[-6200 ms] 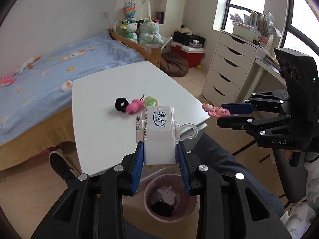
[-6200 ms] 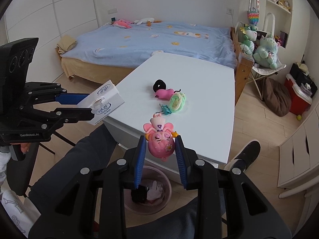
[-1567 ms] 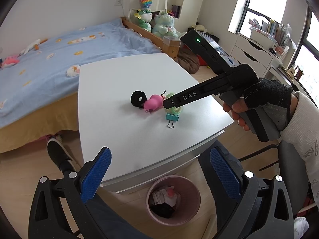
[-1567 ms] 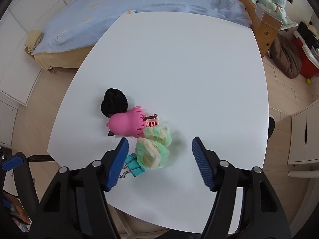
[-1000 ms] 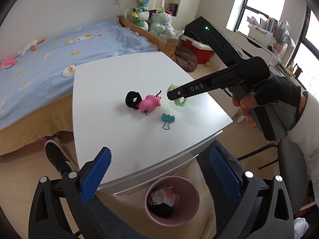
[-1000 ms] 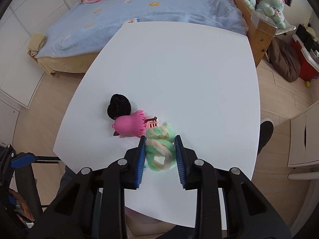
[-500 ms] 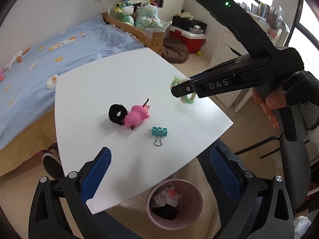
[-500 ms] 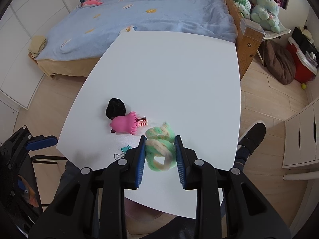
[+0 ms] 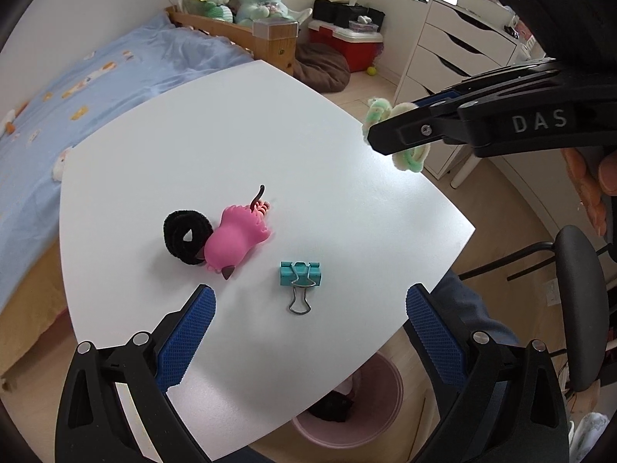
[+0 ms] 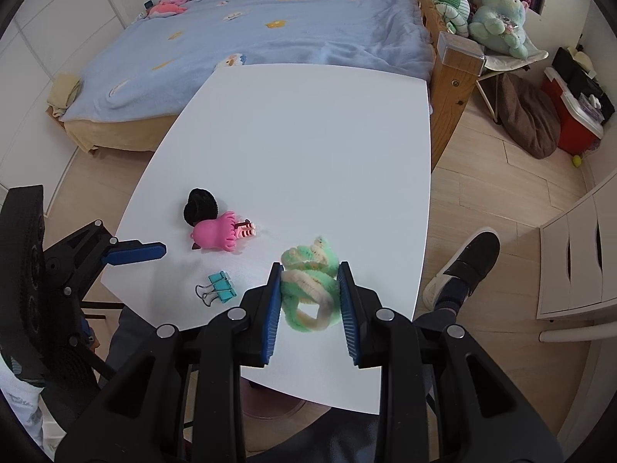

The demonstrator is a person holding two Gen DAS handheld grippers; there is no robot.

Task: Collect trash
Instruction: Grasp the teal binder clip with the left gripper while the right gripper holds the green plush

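My right gripper (image 10: pixel 310 293) is shut on a fuzzy green and cream ring (image 10: pixel 308 279), held above the white table's (image 10: pixel 308 146) near right part; the ring (image 9: pixel 389 115) also shows in the left wrist view beside that gripper's dark finger. My left gripper (image 9: pixel 310 328) hangs open over the table's near edge, nothing between its blue pads (image 9: pixel 185 335). Just ahead of it lies a teal binder clip (image 9: pixel 300 276). A pink toy figure (image 9: pixel 235 237) leans against a black fuzzy ring (image 9: pixel 185 237) further left. A pink bin (image 9: pixel 347 401) with trash stands under the table edge.
A bed with a blue cover (image 10: pixel 270 19) runs behind the table. A wooden bedpost (image 10: pixel 455 73), plush toys (image 10: pixel 497 11), a brown cushion (image 10: pixel 528 119) and a red box (image 10: pixel 570 123) stand to the right. White drawers (image 9: pixel 455 61) and a black chair (image 9: pixel 578 293) flank the table. A person's shoe (image 10: pixel 462 266) rests on the floor.
The right gripper shut on the green ring and lifted it off the table, uncovering the binder clip. The left gripper came forward and lower over the table toward the clip.
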